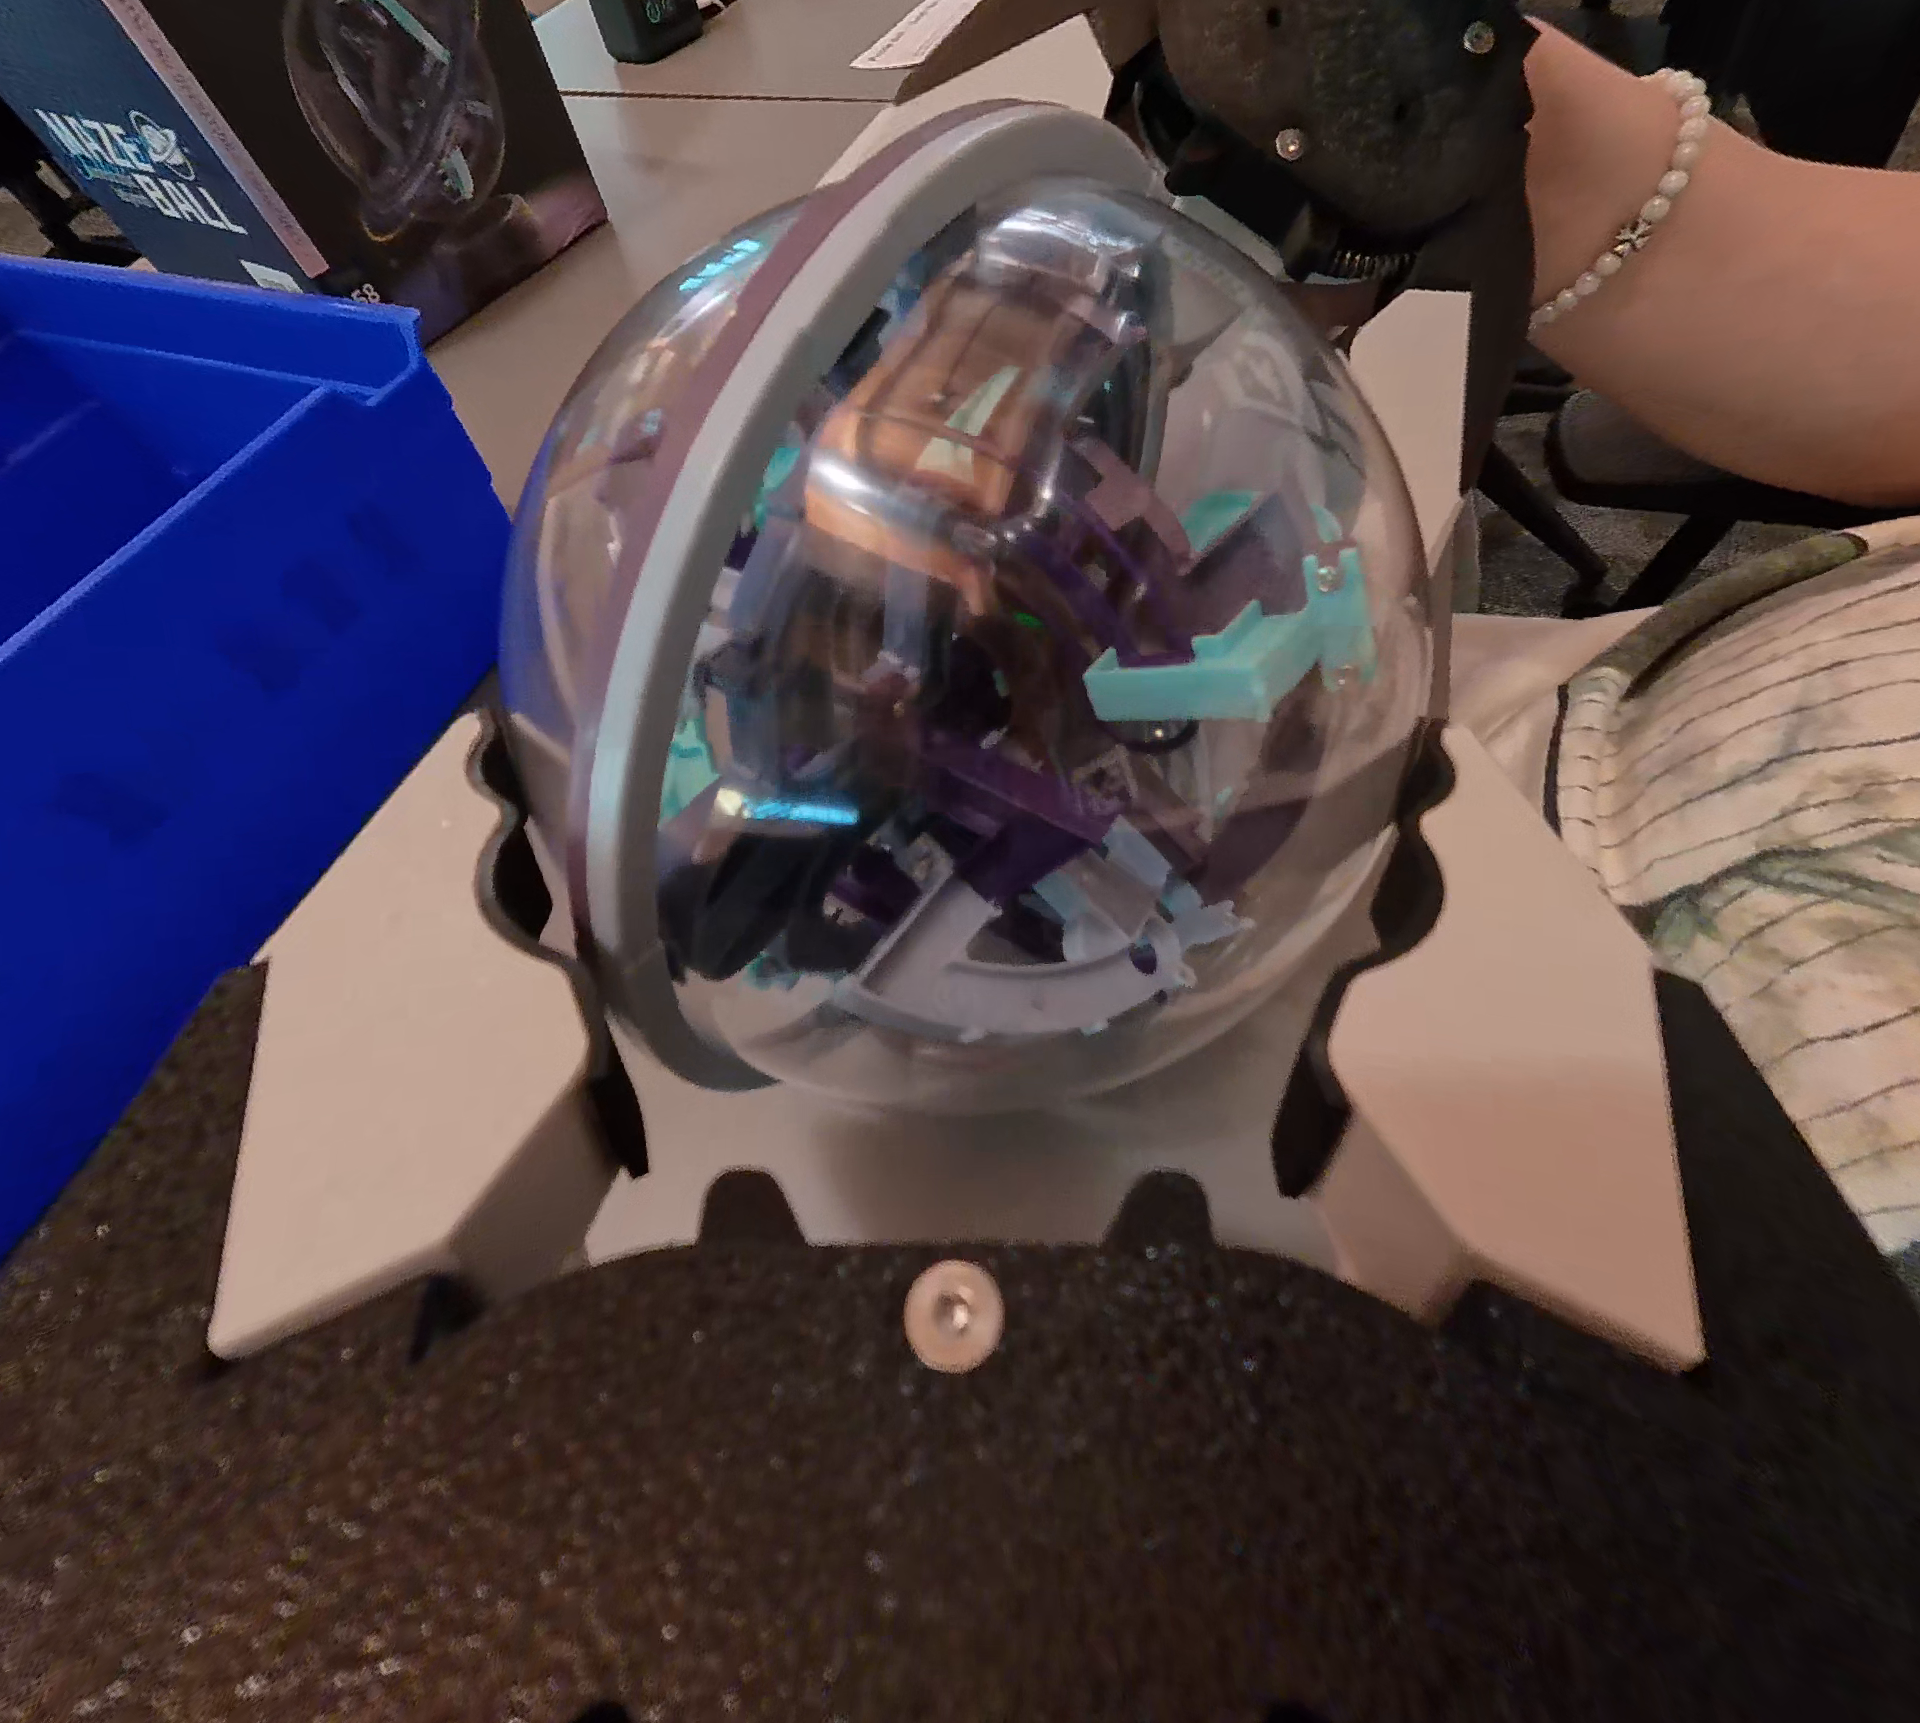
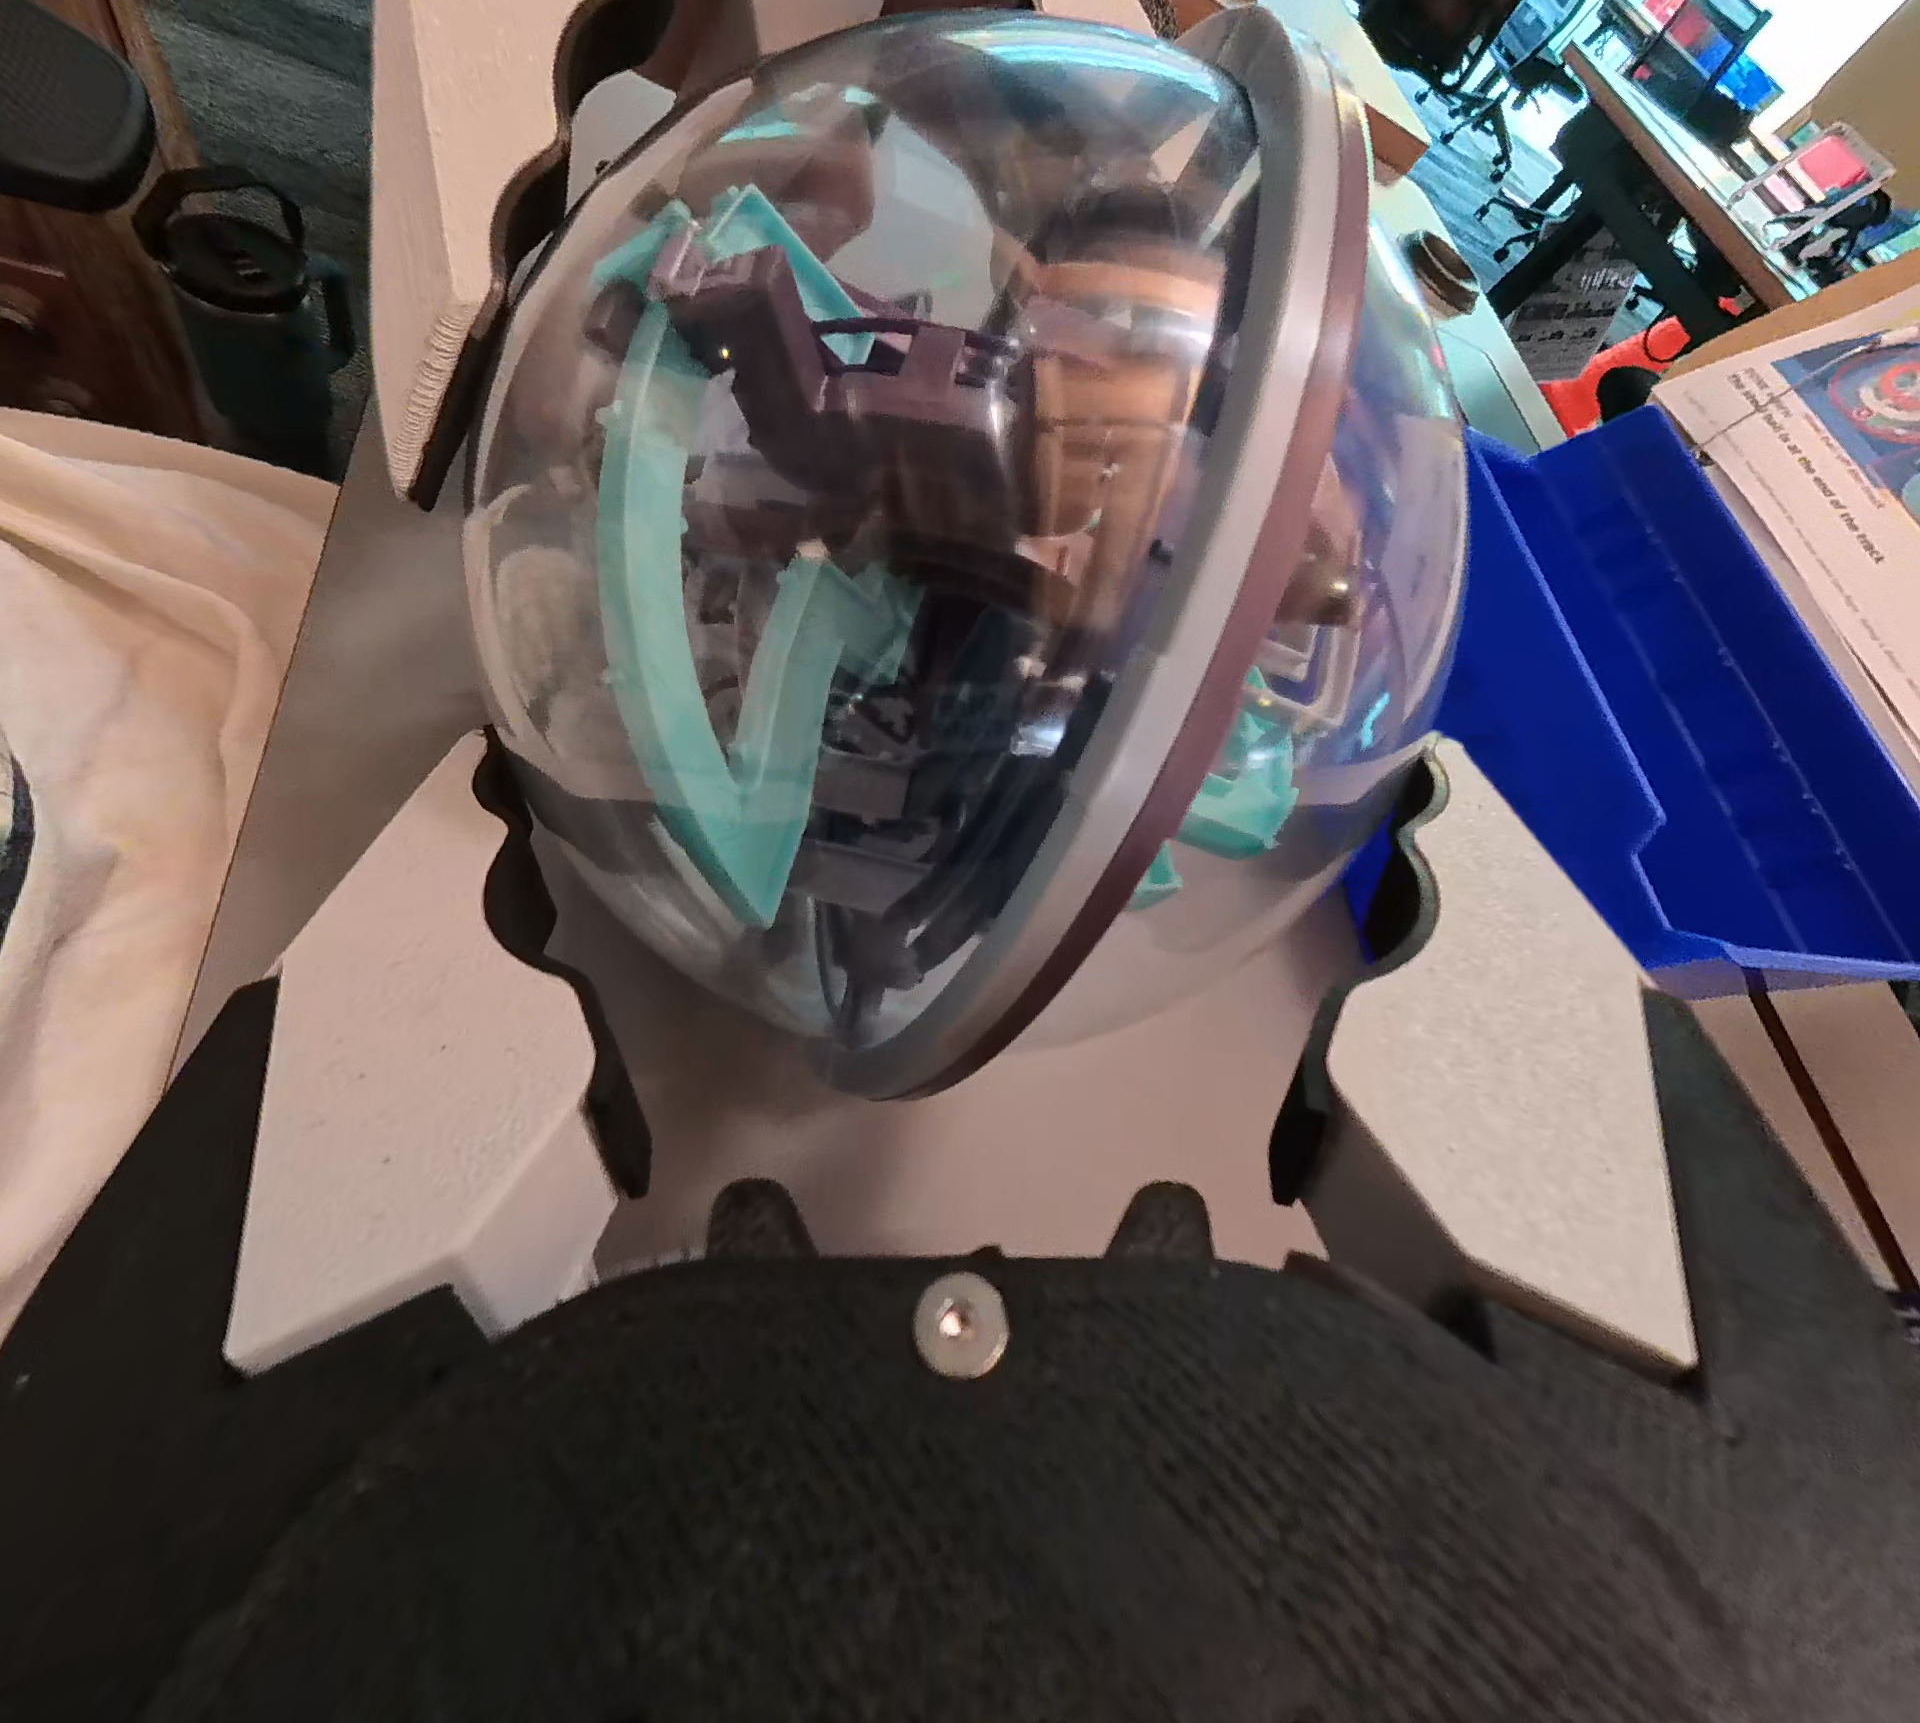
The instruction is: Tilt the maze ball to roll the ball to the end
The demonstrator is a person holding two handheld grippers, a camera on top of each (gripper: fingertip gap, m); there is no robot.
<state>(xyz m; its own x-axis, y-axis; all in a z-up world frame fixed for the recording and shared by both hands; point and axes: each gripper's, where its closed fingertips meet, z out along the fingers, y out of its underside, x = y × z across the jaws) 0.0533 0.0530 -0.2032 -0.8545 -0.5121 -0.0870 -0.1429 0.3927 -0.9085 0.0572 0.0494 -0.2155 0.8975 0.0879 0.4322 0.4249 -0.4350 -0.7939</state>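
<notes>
The maze ball is a clear sphere with a grey and purple ring around it and teal and purple tracks inside. It is held up between both grippers, with the ring tilted. My left gripper is shut on its near side, one finger against each flank. The right gripper's body presses on the far upper side. In the right wrist view the ball fills the jaws of my right gripper, and a left gripper finger shows behind it. I cannot pick out the small ball inside.
A blue bin sits close on the ball's left; it also shows in the right wrist view. The maze ball's box stands on the grey table. A printed sheet lies beyond the bin. The person's shirt is close.
</notes>
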